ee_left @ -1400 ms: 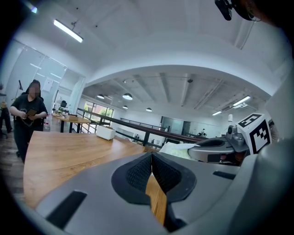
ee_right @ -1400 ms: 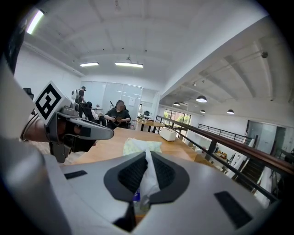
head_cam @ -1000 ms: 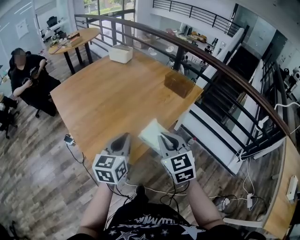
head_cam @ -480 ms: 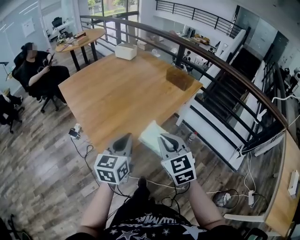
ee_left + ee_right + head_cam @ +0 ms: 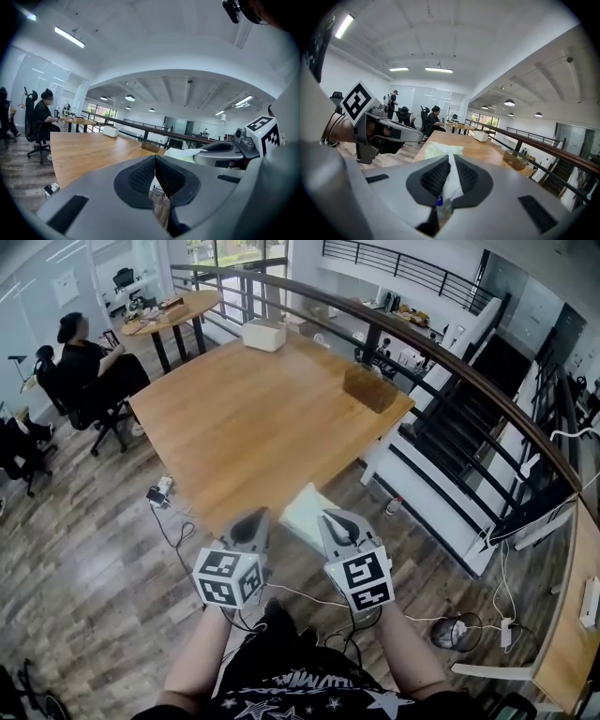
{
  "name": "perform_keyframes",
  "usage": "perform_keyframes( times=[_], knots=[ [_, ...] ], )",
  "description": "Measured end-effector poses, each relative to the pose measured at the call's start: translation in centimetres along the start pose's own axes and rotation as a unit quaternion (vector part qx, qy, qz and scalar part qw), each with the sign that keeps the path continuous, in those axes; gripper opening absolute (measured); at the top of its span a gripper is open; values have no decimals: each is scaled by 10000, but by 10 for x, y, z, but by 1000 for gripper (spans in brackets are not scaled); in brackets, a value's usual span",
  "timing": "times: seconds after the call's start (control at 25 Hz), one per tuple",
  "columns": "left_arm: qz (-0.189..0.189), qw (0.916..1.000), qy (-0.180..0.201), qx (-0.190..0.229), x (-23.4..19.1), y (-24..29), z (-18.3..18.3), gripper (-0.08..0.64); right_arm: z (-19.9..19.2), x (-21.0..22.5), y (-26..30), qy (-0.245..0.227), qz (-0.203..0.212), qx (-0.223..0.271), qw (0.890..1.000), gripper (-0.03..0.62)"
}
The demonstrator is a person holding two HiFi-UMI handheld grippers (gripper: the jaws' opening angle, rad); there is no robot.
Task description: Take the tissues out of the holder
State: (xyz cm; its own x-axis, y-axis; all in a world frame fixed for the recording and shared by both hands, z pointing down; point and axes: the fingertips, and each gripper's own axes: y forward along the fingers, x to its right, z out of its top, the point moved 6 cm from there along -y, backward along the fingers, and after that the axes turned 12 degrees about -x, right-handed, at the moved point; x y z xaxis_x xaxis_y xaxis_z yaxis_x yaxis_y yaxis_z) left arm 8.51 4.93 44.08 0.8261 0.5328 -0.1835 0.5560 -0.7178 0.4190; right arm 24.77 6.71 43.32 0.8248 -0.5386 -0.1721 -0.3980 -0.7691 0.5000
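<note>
The table [image 5: 253, 418] is open wood across its middle and near half, free to cross from the near corner. Two things stand on it, well apart: a white box [image 5: 263, 335] at the table's far end and a brown holder [image 5: 368, 388] by its right edge. A dark railing [image 5: 469, 395] runs close along the table's right side and closes that way. Left of the table, a seated person [image 5: 89, 371] and chairs take up floor. A power strip [image 5: 161, 491] with cables lies on the floor beside the table's near-left edge.
</note>
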Motion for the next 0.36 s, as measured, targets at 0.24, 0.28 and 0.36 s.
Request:
perform_keyframes(
  times=[0.24,0.28,0.36],
  knots=[
    [-107,9999,96,-9,-21,-1,8,14,8,-1,18,112,-204,-101,9997,21],
    [-112,9999,91,-17,-27,-2,10,14,12,-3,22,128,-241,-108,9996,20],
    [-119,9999,90,-32,-41,-6,13,14,21,-8,29,165,-302,-101,9994,20]
  ],
)
